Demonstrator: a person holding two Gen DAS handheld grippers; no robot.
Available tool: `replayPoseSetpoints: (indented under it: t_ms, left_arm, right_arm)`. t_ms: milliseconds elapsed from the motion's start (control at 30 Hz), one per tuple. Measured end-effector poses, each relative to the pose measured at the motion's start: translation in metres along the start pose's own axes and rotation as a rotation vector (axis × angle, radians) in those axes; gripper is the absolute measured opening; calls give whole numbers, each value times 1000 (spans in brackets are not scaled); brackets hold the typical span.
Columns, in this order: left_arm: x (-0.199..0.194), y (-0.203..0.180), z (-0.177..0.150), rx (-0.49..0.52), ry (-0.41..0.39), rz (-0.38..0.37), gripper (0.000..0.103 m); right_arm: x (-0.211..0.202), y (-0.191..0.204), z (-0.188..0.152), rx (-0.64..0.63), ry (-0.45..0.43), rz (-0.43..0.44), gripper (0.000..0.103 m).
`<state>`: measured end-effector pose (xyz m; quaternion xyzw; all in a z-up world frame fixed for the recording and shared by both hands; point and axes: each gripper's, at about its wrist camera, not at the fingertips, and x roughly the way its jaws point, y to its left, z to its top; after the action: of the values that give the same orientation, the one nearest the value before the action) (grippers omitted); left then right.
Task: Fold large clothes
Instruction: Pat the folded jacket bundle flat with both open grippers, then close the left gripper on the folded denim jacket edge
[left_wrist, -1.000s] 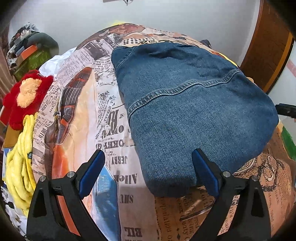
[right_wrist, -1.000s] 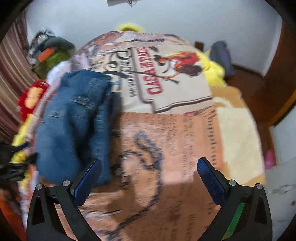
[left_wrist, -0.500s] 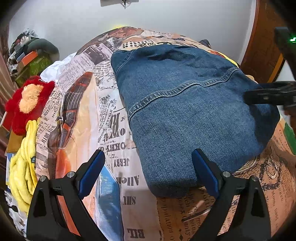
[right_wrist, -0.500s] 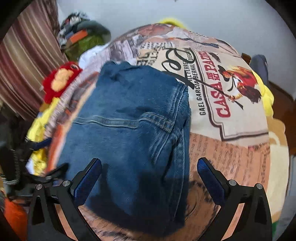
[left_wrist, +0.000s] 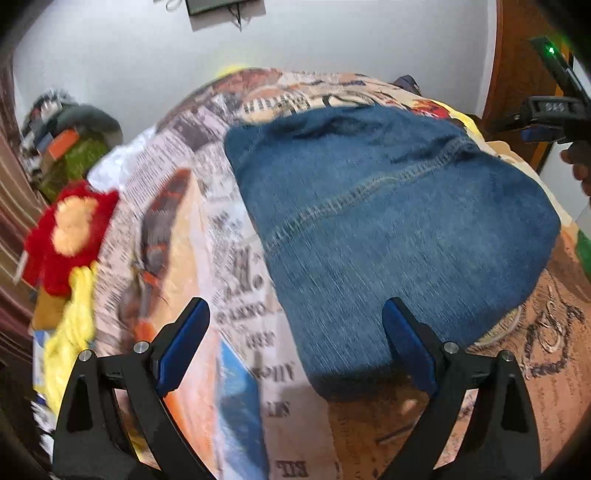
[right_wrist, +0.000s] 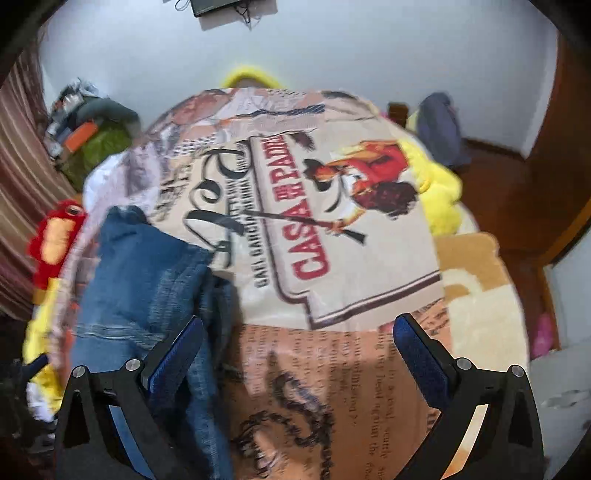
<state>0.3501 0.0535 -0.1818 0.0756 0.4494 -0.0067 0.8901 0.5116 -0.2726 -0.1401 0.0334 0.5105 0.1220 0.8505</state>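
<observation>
Beyond my jaws stood a pale wall (right_wrist: 332, 48), brown wooden woodwork (left_wrist: 517, 74) at right, a striped curtain (right_wrist: 18, 155) at left, and a printed bedspread (right_wrist: 332, 221) below.

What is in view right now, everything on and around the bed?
folded jeans: one, blue denim, lying on the bedspread
bedspread: one, newspaper and poster print, covering the bed
plush toy: one, red with orange patch, left edge of bed
yellow cloth: one, below the plush toy
yellow blanket: one, far right side of bed
pile of belongings: mixed colours, far left corner
left gripper: open, empty, near edge of jeans
right gripper: open, empty, right of jeans
</observation>
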Motion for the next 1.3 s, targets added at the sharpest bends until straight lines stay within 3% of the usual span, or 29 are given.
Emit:
replayPoseSetpoints:
  t_ms: [100, 233, 467, 600, 667, 800, 900, 1133, 1300]
  left_arm:
    - [-2, 2, 14, 13, -37, 16, 96]
    - [11, 11, 40, -18, -45, -26, 96]
    - [79, 20, 79, -49, 75, -120, 96]
    - [111, 35, 96, -110, 131, -214, 96]
    - [125, 41, 106, -144, 146, -243, 96]
    - [148, 50, 126, -194, 168, -239, 97]
    - [161, 56, 140, -234, 177, -208, 97]
    - [135, 73, 158, -276, 109, -176, 97]
    - [91, 88, 160, -293, 34, -199, 97]
  right_arm:
    - [-1, 6, 4, -1, 5, 49, 102]
    - [8, 33, 8, -69, 10, 97, 102]
    - [45, 79, 6, -170, 95, 159, 102]
    - [80, 86, 11, -215, 141, 123, 102]
    - [95, 83, 18, -196, 166, 161, 102]
    - [116, 74, 40, -120, 200, 203, 102]
    - [122, 72, 53, -108, 184, 177, 102]
    - [97, 77, 73, -89, 82, 104, 102]
    - [54, 78, 71, -107, 36, 166, 102]
